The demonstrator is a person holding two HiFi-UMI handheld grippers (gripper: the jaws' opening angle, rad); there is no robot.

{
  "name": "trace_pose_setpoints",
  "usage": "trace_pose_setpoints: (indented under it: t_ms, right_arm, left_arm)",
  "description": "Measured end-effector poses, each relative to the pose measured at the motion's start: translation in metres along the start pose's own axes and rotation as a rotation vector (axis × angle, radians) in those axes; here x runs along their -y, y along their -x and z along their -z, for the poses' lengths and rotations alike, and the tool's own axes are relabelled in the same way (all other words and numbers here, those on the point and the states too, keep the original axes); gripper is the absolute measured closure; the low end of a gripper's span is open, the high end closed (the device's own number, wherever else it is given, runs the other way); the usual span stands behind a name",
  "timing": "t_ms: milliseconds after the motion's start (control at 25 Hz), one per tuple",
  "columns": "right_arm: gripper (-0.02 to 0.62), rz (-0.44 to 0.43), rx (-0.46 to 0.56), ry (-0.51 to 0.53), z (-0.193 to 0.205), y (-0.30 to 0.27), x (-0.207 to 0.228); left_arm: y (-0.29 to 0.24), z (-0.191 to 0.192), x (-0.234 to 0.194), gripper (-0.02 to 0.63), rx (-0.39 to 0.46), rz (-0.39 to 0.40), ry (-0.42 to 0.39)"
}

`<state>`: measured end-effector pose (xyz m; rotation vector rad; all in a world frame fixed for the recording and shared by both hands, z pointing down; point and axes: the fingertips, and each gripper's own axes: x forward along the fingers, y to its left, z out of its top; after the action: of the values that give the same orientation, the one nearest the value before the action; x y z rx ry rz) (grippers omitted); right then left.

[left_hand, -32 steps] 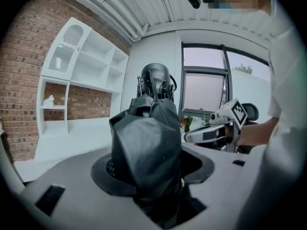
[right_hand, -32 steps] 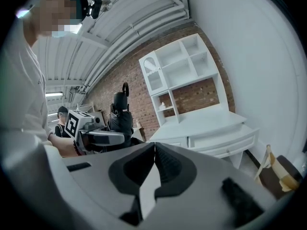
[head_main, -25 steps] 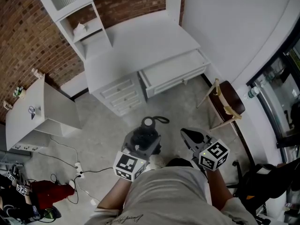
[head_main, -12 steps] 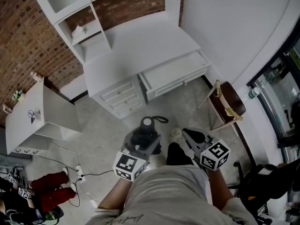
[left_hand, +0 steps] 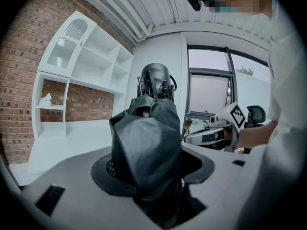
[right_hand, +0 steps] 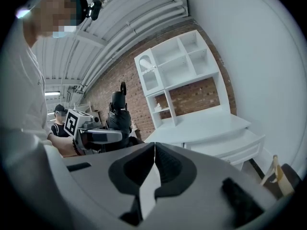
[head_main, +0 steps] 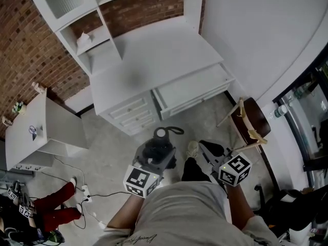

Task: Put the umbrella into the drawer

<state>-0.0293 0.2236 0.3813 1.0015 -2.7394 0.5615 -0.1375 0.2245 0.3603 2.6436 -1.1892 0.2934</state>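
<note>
Overhead, the drawer (head_main: 193,89) stands open; left gripper view shows umbrella (left_hand: 148,143) clamped

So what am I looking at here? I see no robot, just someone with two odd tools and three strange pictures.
There is no robot. A person holds a two-jaw tool in each hand. The picture from above comes from a camera on the person's head, looking down. The two round pictures come from cameras riding on the tools, one on each. The left gripper is clamped on a folded black umbrella. The right gripper is closed with nothing in it. Ahead stands a white desk with its drawer pulled open, where the umbrella is meant to go.
</note>
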Motion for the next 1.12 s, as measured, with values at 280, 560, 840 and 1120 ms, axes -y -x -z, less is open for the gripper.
trace_pose_setpoints:
  t_ms: [280, 560, 840, 1120]
  right_arm:
    - [0.568, 0.0, -0.003, -0.003, -0.019, -0.029, 0.049]
    - [0.568, 0.004, -0.02, -0.023, -0.033, -0.053, 0.101]
    - [0.568, -0.003, -0.027, -0.032, -0.055, -0.072, 0.148]
    - [0.568, -0.012, -0.035, -0.031, -0.077, -0.085, 0.196]
  left_arm:
    - [-0.049, -0.007, -0.031, 0.345, -0.009, 0.004, 0.015]
    - [-0.102, -0.024, -0.056, 0.345, -0.024, 0.014, 0.025]
    - [-0.149, -0.041, -0.079, 0.345, -0.034, 0.012, 0.041]
    - [-0.194, -0.056, -0.094, 0.345, -0.047, 0.003, 0.055]
